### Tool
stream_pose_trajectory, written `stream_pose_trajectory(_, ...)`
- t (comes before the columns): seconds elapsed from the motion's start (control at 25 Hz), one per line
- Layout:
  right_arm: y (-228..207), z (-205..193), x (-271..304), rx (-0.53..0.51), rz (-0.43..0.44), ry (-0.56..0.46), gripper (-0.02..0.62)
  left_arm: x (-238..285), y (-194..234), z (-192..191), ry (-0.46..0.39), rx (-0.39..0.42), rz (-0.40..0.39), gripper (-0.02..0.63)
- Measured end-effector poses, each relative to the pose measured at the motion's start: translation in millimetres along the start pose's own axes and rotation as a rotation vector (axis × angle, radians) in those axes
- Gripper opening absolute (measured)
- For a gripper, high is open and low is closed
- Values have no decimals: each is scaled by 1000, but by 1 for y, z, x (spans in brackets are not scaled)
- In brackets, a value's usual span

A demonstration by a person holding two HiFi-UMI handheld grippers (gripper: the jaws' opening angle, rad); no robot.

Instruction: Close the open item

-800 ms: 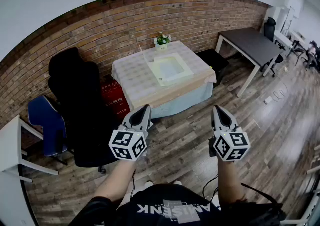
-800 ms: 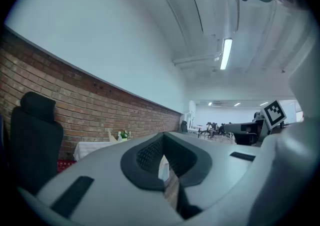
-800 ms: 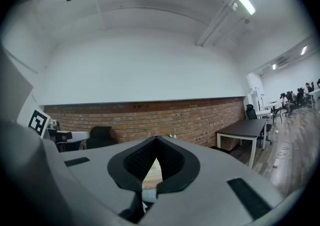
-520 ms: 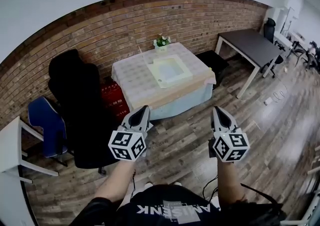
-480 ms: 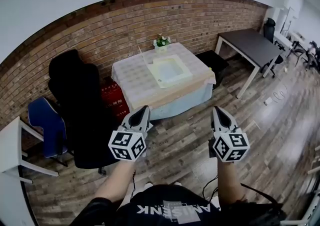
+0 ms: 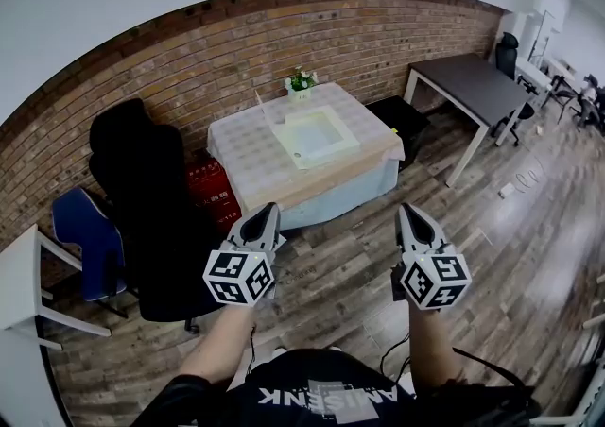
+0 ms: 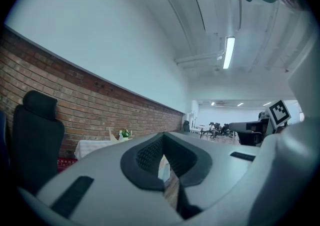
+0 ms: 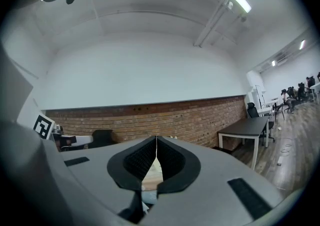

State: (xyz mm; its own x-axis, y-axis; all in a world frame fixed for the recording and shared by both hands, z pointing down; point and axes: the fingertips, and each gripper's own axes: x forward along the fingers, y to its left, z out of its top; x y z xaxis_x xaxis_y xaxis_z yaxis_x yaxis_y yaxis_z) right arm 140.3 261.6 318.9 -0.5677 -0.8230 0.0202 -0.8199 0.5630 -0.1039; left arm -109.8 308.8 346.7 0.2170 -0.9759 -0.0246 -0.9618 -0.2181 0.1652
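Note:
A white shallow box (image 6: 318, 136) lies open on a cloth-covered table (image 6: 255, 156) by the brick wall, its lid (image 6: 267, 110) standing up at its left side. A small pot of flowers (image 6: 301, 82) stands behind it. Both grippers are held level over the wooden floor, well short of the table. The left gripper (image 6: 267, 210) and the right gripper (image 6: 408, 210) are shut with nothing between the jaws. In the left gripper view the shut tips (image 7: 162, 135) point past the table's cloth (image 7: 92, 145) and the flowers (image 7: 123, 133). The right gripper's tips (image 8: 156, 139) also touch.
A black office chair (image 6: 142, 189) and a blue chair (image 6: 83, 227) stand left of the table, a red crate (image 6: 213, 185) beside it. A dark desk (image 6: 473, 85) is at the right, a white desk (image 6: 19, 274) at the far left. Wooden floor lies between me and the table.
The view has drifted slightly, so the table sits a touch further left and lower. Both grippers keep their pose and stay shut.

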Motion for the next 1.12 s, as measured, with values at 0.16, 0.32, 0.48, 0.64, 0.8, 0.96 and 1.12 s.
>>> stream_pose_trajectory(0.16,-7,-1,-2,-14,13,6,41,9,-10,-2,1,2,-6,12)
stream_pose_trajectory(0.32,-22,-1,-6,-14,18,7,41,22,-24,-4,1,7,-7,12)
stream_pose_trajectory(0.48,-40,1,-10,-23,19,1,41,35,-40,-4,-5,16,-11,12)
stream_pose_trajectory(0.64,-58,1,-15,-27,25,-9,41,46,-52,-10,-8,28,-2,12)
stream_pose_trajectory(0.8,-75,0,-14,-22,32,-17,41,54,-62,-16,0,33,9,12)
stream_pose_trajectory(0.96,-84,-5,-5,-30,40,-9,42,64,-61,-22,10,33,27,12)
stream_pose_trajectory(1.12,-93,-10,10,-31,40,-1,43,82,-59,-25,8,34,6,12)
